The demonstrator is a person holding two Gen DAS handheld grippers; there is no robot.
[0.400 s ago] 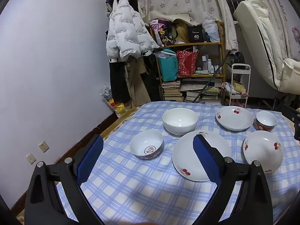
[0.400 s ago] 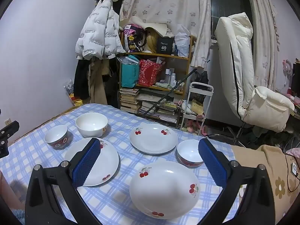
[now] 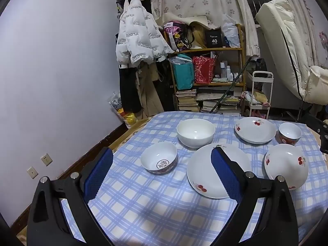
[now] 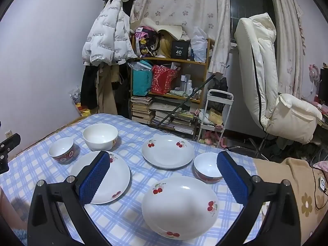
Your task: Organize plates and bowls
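Plates [image 4: 179,207] and bowls [image 3: 159,157] sit ahead of both wide-apart, empty grippers [image 3: 162,176] [image 4: 164,176], with gaps between; a box [image 4: 179,50] reads "40".

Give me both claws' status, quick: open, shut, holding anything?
Left claw: open, holding nothing, above the checked tablecloth.
Right claw: open, holding nothing, above the nearest cherry plate.

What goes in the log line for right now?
left gripper: open, empty | right gripper: open, empty | plates and bowls: unstacked on table
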